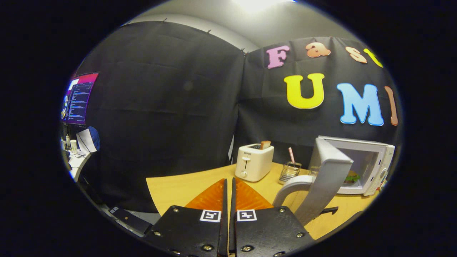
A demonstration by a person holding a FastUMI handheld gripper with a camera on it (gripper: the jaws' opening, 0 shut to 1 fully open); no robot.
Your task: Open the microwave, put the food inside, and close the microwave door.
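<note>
White microwave (371,160) on the wooden table, door (330,171) swung open — burger-like food (351,177) inside

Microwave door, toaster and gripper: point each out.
Microwave door (330,175), gripper view, swung-open panel.
Toaster (252,162), gripper view, front face.
Gripper (229,185), gripper view, between the shut fingertips, nothing held.

A bright ceiling light (257,4) high above the toaster (253,162) is blown out to white glare and fades across the grey ceiling. The toaster and the microwave (360,162) to its right are evenly lit, with soft shadows on the wooden table (178,187). Fisheye distortion bows the table edge. Left of the toaster a monitor (78,98) glows, slightly blurred. The gripper (229,185) fingers, pressed together, look sharp.
</note>
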